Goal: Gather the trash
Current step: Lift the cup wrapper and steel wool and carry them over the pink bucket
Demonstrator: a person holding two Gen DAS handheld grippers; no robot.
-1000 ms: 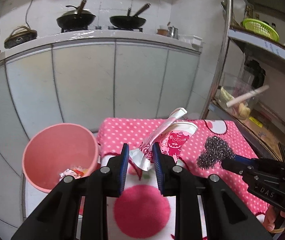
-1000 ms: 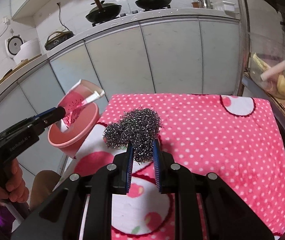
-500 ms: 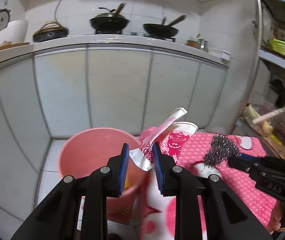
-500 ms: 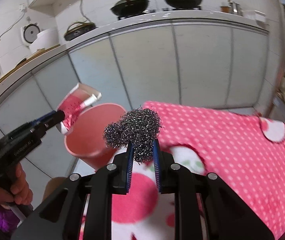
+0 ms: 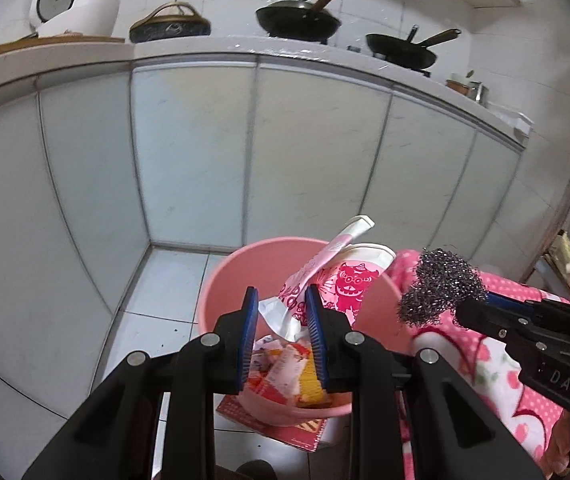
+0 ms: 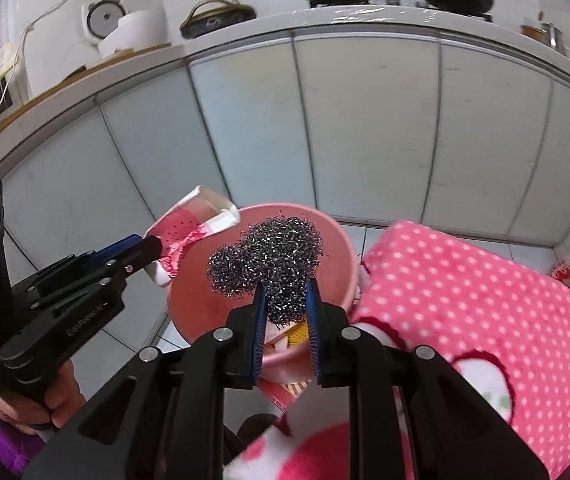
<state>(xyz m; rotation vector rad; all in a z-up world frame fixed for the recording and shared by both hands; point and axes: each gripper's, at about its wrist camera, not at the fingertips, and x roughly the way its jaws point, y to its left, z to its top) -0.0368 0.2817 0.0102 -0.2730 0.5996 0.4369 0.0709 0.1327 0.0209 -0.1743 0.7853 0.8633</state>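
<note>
Left gripper (image 5: 279, 320) clenches a crushed pink-printed paper cup (image 5: 337, 276); right gripper (image 6: 285, 312) clenches a grey steel-wool scourer (image 6: 269, 258). Both hang over the round pink plastic bin (image 5: 225, 280), apparently within its rim. Release only once well inside.

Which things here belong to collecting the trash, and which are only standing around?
Belong to the job:
crushed paper cup in left gripper
steel wool in right gripper
pink bin

Standing around:
woks
rice cooker
polka-dot cloth

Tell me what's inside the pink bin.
The bin holds crumpled wrappers, white, orange and red. Its bottom beneath them is hidden, and the left claw blocks part.
</note>
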